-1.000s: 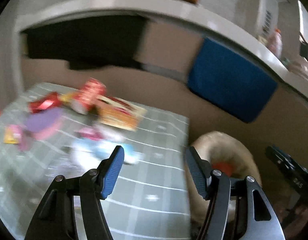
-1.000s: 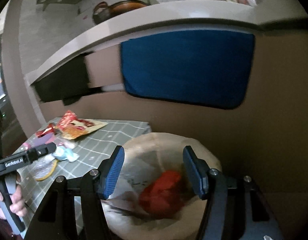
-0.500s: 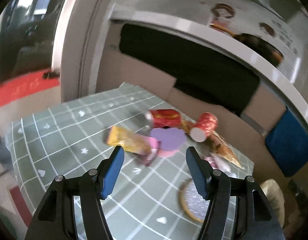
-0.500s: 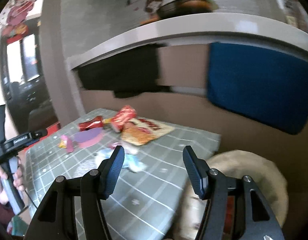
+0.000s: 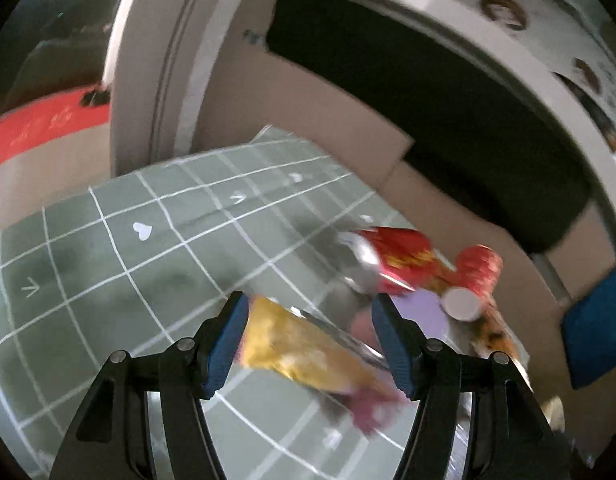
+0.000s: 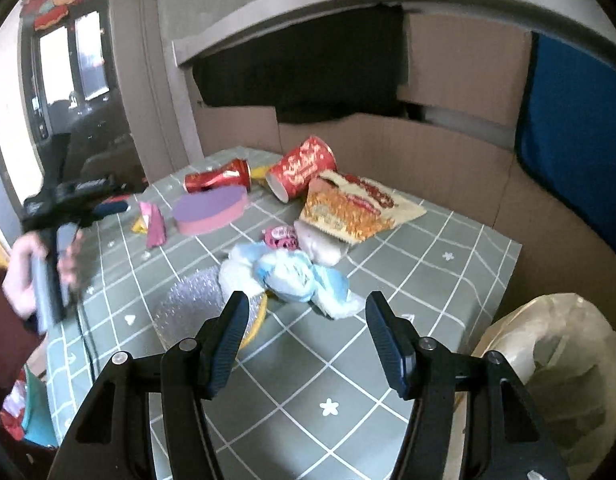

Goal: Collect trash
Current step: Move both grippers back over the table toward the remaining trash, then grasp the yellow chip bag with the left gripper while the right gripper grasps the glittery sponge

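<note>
Trash lies scattered on a green checked tablecloth (image 6: 428, 280). My left gripper (image 5: 310, 340) is open, and a blurred yellow snack wrapper (image 5: 299, 348) shows between its fingers; I cannot tell if the pads touch it. Beyond it lie a crushed red can (image 5: 392, 256), a red paper cup (image 5: 476, 276) and a purple pad (image 5: 420, 312). My right gripper (image 6: 305, 332) is open and empty, hovering just short of a crumpled light-blue wrapper (image 6: 291, 272). In the right wrist view a hand (image 6: 23, 280) holds the left gripper (image 6: 103, 200) near the yellow and pink wrapper (image 6: 151, 222).
A pale trash bag (image 6: 548, 360) stands open off the table's right corner. On the cloth are also a foil dish (image 6: 199, 304), an orange noodle packet (image 6: 356, 204), a pink wrapper (image 6: 281, 238), the red cup (image 6: 303, 166) and the can (image 6: 217, 178). Cardboard panels (image 6: 448, 172) wall the back.
Both views have swung from the trash bag onto the table. The left gripper has closed in low over the yellow wrapper. The right gripper has moved over the cloth toward the light-blue wrapper. Both stayed open.
</note>
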The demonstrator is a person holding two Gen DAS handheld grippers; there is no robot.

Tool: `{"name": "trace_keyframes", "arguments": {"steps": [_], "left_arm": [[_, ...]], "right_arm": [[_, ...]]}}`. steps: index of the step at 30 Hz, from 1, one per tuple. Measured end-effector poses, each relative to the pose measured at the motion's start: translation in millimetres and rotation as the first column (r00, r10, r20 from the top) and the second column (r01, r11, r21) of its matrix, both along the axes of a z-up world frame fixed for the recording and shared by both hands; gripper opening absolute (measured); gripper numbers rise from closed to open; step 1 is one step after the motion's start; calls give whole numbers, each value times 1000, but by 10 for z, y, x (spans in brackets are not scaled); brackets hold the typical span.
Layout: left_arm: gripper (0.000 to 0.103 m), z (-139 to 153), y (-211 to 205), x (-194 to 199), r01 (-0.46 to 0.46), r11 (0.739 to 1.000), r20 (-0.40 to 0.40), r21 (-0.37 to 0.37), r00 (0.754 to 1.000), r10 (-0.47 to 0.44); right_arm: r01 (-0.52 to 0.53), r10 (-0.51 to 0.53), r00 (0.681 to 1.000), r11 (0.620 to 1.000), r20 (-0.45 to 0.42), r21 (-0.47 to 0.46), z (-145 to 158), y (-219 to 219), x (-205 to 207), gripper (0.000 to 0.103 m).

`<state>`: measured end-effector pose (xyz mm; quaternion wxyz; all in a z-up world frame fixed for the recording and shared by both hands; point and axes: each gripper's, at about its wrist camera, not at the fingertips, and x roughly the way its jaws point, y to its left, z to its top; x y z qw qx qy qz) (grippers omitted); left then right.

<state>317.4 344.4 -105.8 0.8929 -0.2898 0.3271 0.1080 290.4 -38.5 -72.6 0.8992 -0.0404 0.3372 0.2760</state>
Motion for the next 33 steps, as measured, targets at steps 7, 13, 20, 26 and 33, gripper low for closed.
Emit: {"name": "trace_keyframes", "arguments": {"steps": [7,13,20,26,33], "left_arm": [[64,-206,-213,-121,144,990,-66,-8,987,-144],[64,-183,-552,-497,254,966,-79,-55,963,-258],[64,16,-800,-863,219,965,-91,146,974,-207],[64,72,-783,-937,202,967,-82,152,978,-192],[64,65,-793,-952,199,967,-90,157,978,-187]], "right_arm": [[-41,41,997,999,-71,1,-138,97,127,58],[-131,134,977,991,-168,28,-287,347,241,58],[-170,162,963,985,-218,-21,-480,596,327,58],[-173,169,952,985,-257,4,-549,682,391,59],[-181,177,945,983,-275,12,-563,722,391,70]]}}
